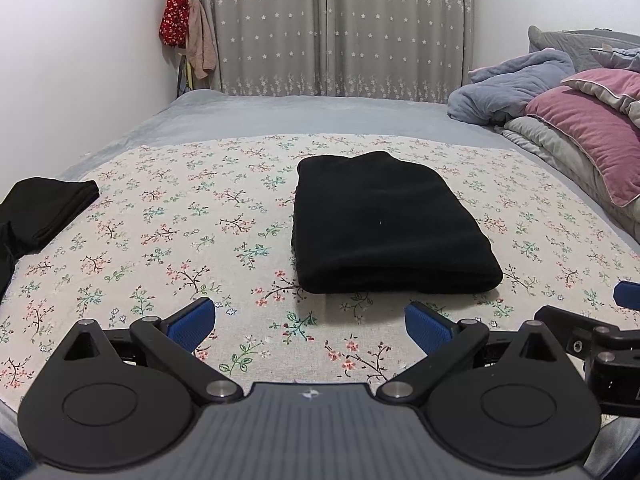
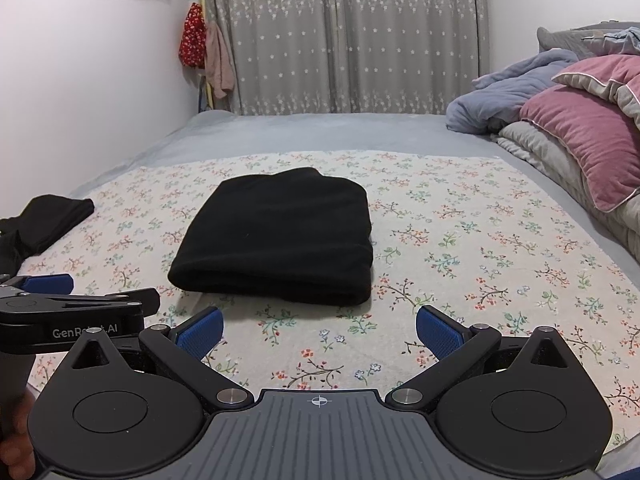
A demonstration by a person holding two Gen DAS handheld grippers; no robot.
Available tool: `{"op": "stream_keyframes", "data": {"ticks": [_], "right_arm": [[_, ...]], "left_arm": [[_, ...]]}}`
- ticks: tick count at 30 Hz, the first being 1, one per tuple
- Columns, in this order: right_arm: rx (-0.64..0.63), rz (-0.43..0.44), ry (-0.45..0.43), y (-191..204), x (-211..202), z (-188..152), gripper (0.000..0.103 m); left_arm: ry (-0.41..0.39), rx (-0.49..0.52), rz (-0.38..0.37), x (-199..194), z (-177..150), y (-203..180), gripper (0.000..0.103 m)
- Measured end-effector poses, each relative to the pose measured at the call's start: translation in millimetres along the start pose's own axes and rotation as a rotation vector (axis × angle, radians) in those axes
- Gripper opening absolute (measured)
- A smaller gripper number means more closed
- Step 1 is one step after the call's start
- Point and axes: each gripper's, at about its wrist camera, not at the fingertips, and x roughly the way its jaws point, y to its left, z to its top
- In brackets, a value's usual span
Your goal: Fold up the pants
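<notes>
The black pants (image 1: 386, 226) lie folded into a thick rectangle on the floral sheet (image 1: 160, 240), a short way ahead of both grippers. The same pants (image 2: 280, 236) show left of centre in the right wrist view. My left gripper (image 1: 310, 322) is open with nothing between its blue pads, a little short of the pants' near fold. My right gripper (image 2: 320, 330) is also open and empty, just to the right of the left one. The left gripper's body (image 2: 72, 312) shows at the left edge of the right wrist view, and a hand (image 2: 16, 440) holds it.
A second black garment (image 1: 36, 212) lies at the left edge of the floral sheet (image 2: 480, 240). Pink pillows (image 1: 592, 136) and a blue blanket (image 1: 516, 84) are piled at the right of the bed. Grey curtains (image 1: 340, 28) hang behind, with clothes (image 1: 176, 14) hung on the left wall.
</notes>
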Motion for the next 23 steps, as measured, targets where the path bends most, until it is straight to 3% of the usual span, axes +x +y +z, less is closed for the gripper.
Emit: {"op": "stream_keyframes", "data": {"ticks": [11,23], "right_arm": [[-0.004,0.002,0.003,1.2,0.0,-0.8,0.103],[-0.012,0.006,0.01,3.3,0.6,-2.2,0.103]], "left_arm": [[0.011,-0.019,-0.037,0.1,-1.1,-2.0,0.103],[-0.001,0.005,-0.025,-0.3,-1.7,-6.3,0.103]]}}
